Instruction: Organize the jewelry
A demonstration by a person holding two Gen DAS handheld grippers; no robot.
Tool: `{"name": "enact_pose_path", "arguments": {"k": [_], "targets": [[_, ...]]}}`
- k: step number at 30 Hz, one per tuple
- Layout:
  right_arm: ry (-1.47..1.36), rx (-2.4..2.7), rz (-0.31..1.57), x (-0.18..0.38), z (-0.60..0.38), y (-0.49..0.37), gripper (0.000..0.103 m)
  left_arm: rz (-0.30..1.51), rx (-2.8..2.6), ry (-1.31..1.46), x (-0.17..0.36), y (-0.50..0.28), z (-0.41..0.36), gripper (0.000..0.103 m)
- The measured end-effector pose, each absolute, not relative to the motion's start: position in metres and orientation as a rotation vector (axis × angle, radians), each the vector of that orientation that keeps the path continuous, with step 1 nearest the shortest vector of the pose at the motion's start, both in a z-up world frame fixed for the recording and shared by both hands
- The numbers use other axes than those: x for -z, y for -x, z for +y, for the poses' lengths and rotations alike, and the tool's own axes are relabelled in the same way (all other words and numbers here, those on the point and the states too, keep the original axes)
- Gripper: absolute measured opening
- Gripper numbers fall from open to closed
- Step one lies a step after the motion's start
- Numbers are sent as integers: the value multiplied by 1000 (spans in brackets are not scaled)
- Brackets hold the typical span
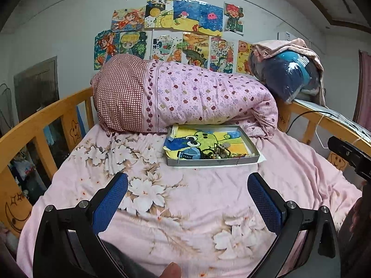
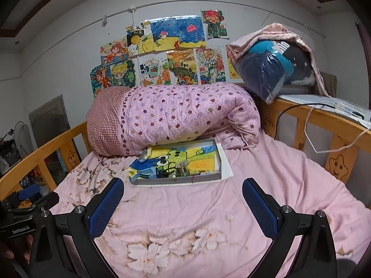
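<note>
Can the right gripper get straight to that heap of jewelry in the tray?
Probably yes. The right gripper is open, the bedsheet ahead looks bare, and the jewelry lies at the tray's low near edge.

One grey tray (image 1: pixel 249 140), one rolled quilt (image 1: pixel 185 97), one bagged bundle (image 1: pixel 289 76), two open grippers.

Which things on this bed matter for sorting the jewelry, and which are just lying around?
For the job:
- tangled jewelry pile
- shallow grey tray holding it, lined with a frog drawing
- left gripper and right gripper, jaws apart

Just lying about:
- rolled quilt
- bagged bedding on the rail
- wall drawings
- cables
</note>
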State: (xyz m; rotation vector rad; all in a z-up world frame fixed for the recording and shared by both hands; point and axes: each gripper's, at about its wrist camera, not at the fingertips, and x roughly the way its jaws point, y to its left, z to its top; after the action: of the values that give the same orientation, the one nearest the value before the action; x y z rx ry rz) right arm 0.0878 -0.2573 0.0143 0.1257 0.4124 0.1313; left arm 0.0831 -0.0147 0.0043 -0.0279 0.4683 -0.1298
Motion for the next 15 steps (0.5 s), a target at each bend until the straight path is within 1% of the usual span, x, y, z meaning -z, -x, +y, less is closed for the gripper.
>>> {"name": "enact_pose_path", "arguments": {"k": [8, 15], "targets": [[-129, -152, 423, -14, -251, -68, 103, 474, 134, 26, 1, -66, -10, 101], [-65, -144, 493, -4, -236, -71, 103, 476, 130, 36, 2, -60, -4, 101]]}}
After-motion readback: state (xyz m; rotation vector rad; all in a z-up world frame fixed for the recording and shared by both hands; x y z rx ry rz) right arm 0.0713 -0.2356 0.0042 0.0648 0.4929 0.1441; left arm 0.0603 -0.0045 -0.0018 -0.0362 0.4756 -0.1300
